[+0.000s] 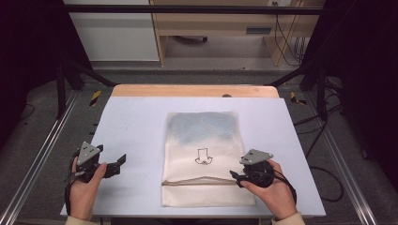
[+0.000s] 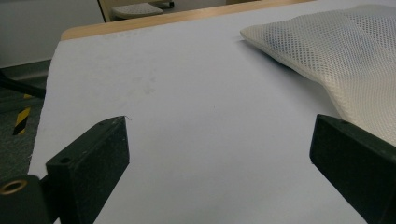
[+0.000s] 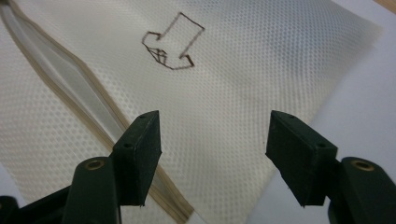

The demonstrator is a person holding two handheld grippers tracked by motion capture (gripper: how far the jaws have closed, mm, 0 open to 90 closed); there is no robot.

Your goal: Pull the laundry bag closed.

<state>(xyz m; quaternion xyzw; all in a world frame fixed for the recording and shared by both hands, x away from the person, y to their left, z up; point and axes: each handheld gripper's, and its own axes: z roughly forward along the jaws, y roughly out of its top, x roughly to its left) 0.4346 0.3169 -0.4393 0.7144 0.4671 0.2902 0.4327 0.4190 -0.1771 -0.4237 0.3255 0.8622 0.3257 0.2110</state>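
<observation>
Mesh fabric, cream-white: a flat mesh bag [image 1: 202, 157] lies in the middle of the bench [image 1: 136, 126], long side running away from the person. Bluish contents show through its far half. A hand-drawn arrow [image 1: 203, 157] on its near half points toward the person and toward a tan-edged seam [image 1: 199, 183] that crosses the bag near its near end; in the right gripper view that seam [image 3: 70, 74] gapes slightly, like a mouth or zip line.

Right gripper [image 1: 237, 177] sits at the bag's near right edge, beside the end of the seam. Its jaws stand partly open, hovering over the mesh with nothing pinched; no pad presses on fabric. Left gripper [image 1: 117, 165] rests well left of the bag over bare bench, jaws wide apart and empty; the left gripper view shows the bag's far corner [image 2: 327, 46] off to one side.

Judged step: taking hold of the bag at or near the seam, probably to open or lift that end.

Notes for doing it well:
- bring the right jaws low and level so that one pad slides under the edge; mesh this thin lies flat and is easily skated over
- bite on the tan seam band rather than plain mesh: it looks stiffer and should hold better
- catch one layer only if the mouth is to open; both layers would keep it shut
- bring the left gripper in to the opposite side to steady the bag, or the whole bag may drag across the smooth bench
- pull slowly; the contents at the far end may shift
</observation>
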